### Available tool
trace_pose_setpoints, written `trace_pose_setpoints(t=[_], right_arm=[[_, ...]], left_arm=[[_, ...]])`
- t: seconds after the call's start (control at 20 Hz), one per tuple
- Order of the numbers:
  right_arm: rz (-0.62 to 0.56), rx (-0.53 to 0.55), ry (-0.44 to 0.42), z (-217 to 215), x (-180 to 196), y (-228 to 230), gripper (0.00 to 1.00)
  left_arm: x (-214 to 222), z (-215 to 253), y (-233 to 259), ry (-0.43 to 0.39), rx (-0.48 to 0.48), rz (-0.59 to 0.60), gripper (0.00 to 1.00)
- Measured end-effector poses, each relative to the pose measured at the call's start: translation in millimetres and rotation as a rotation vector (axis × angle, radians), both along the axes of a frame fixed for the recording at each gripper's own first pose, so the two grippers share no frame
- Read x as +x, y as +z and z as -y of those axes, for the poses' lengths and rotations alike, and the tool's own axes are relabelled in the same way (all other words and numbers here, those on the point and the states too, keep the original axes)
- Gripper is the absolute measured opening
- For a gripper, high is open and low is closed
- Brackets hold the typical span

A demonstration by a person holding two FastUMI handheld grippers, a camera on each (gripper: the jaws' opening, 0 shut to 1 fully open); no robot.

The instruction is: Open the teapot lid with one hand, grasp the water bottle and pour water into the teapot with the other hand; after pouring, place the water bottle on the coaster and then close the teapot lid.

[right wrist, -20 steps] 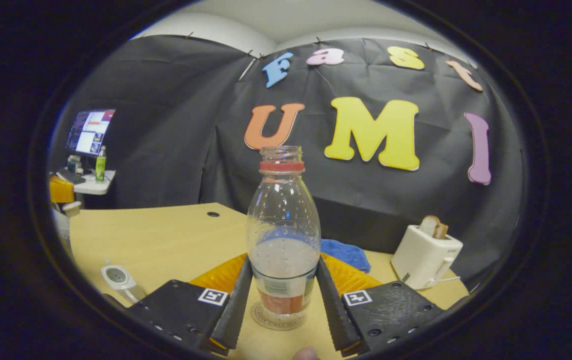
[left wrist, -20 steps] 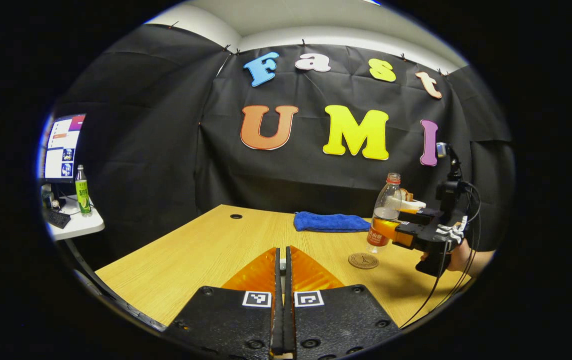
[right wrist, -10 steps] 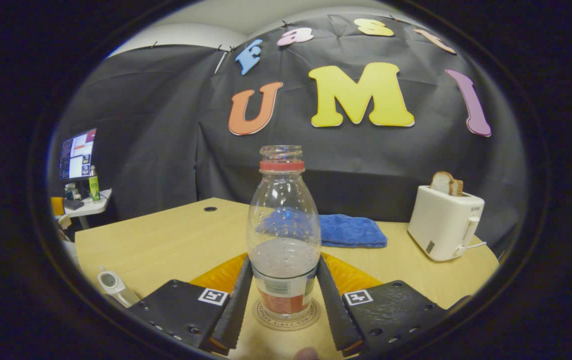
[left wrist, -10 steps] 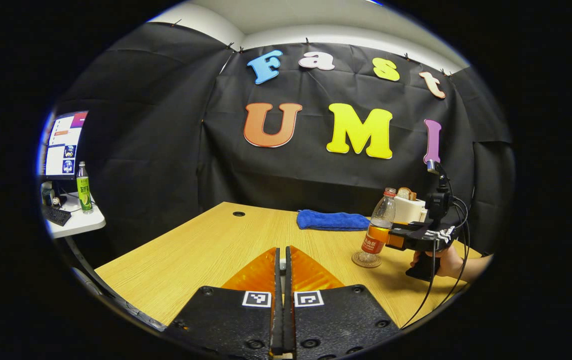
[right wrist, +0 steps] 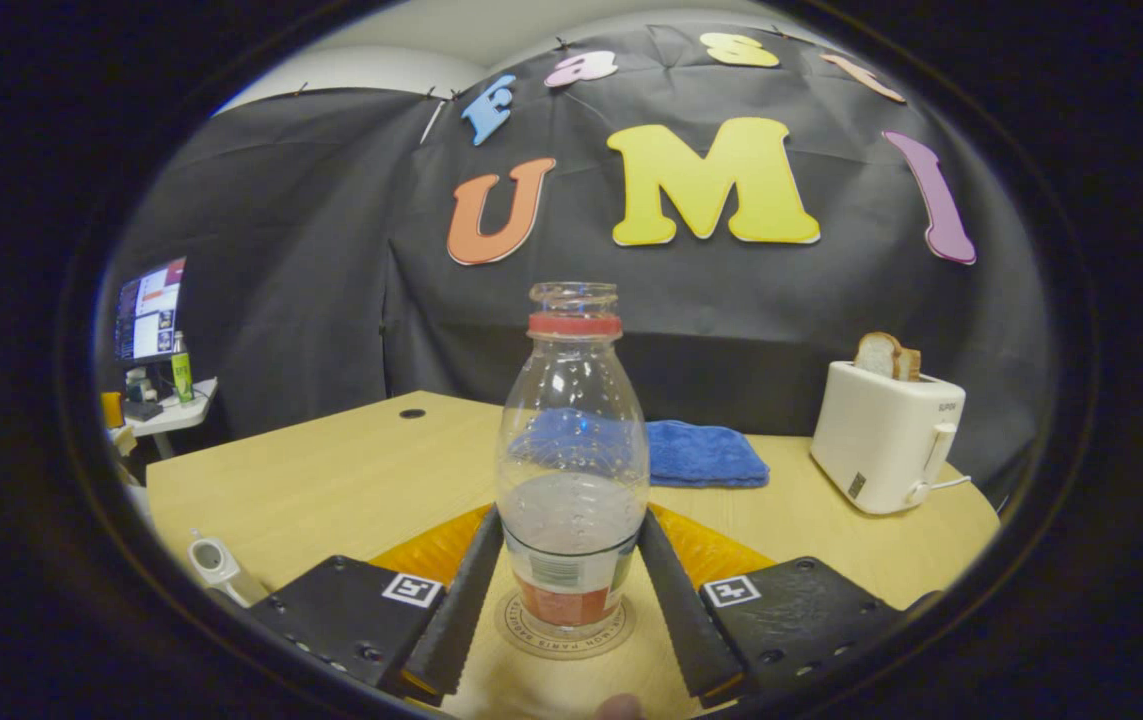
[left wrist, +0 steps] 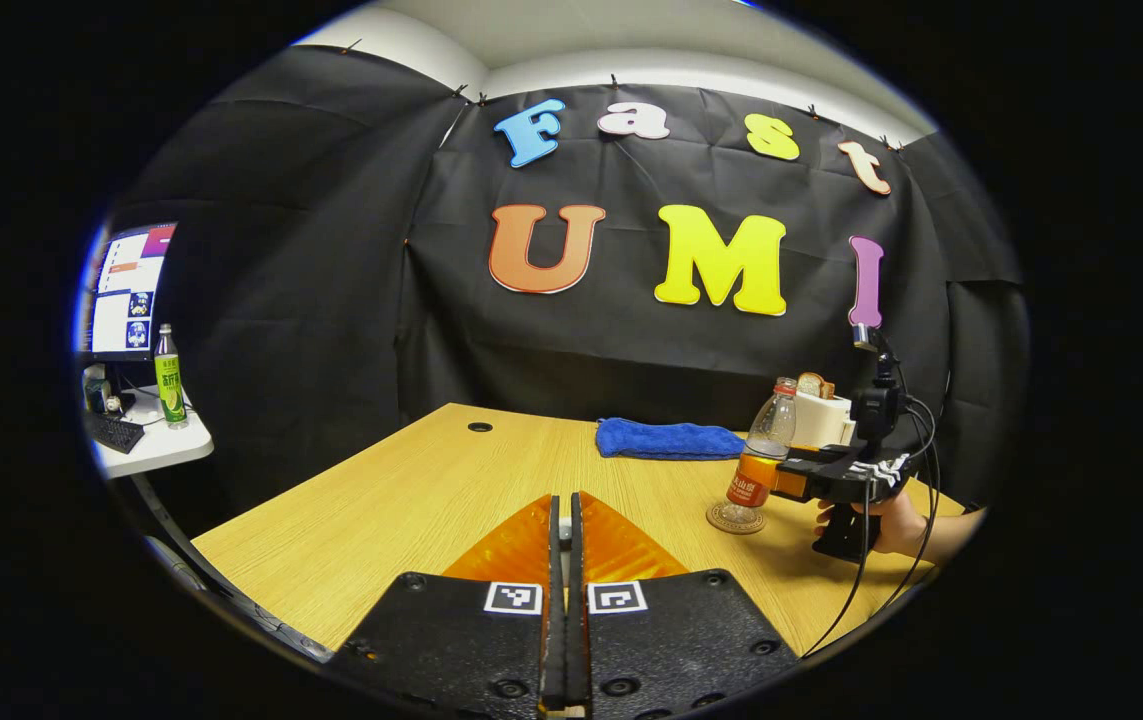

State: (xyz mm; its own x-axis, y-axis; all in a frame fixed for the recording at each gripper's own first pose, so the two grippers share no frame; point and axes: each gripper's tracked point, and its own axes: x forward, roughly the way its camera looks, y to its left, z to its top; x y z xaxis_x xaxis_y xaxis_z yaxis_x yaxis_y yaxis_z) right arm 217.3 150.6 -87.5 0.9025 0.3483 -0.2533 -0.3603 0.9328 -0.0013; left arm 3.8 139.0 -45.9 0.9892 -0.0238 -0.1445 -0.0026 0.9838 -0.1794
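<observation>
Bottle (right wrist: 572,470), clear plastic with no cap and a red ring at its neck, stands upright between the two fingers of the right gripper (right wrist: 571,590) in the right gripper view. Both fingers lie against its lower sides at the label, so the gripper is holding it. The bottle is partly filled with water and its base rests on a round brown coaster (right wrist: 564,625), which lies on the wooden table (right wrist: 351,480) directly between the fingertips. Beyond the fingers, behind the bottle, a folded blue cloth (right wrist: 706,455) lies on the table. Ahead and to the right of the fingers stands a white toaster (right wrist: 886,435) with bread slices in its slots. Off to the left of the left finger, near the table's edge, sits a small white object (too small to identify).

In the left gripper view, the left gripper (left wrist: 562,530) has its two fingers pressed together with nothing between them, hovering over the table. Ahead and to the right of these fingers, the right gripper (left wrist: 781,478), held by a person's hand (left wrist: 896,525), grips the bottle (left wrist: 761,455) standing on the coaster (left wrist: 736,518). The blue cloth (left wrist: 666,440) lies farther ahead. Far left of the fingers, a side desk holds a monitor (left wrist: 126,295) and a green bottle (left wrist: 167,378).
</observation>
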Motion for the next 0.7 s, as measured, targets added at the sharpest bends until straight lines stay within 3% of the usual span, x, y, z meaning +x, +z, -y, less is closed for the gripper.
trace_pose_setpoints(t=[0.2, 0.45, 0.7], right_arm=[[-0.005, -0.005, -0.016, 2.7, 0.5, -2.8, 0.93], [0.002, 0.010, -0.041, 14.2, -14.0, 0.1, 0.94], [0.024, 0.019, -0.060, 42.4, -60.7, 9.6, 0.94]], left_arm=[[-0.1, -1.9, -2.0, 0.007, -0.002, -0.007, 0.03], [0.7, -2.7, -4.4, 0.008, 0.000, -0.012, 0.03], [3.0, 9.4, -1.8, -0.002, 0.004, -0.001, 0.03]])
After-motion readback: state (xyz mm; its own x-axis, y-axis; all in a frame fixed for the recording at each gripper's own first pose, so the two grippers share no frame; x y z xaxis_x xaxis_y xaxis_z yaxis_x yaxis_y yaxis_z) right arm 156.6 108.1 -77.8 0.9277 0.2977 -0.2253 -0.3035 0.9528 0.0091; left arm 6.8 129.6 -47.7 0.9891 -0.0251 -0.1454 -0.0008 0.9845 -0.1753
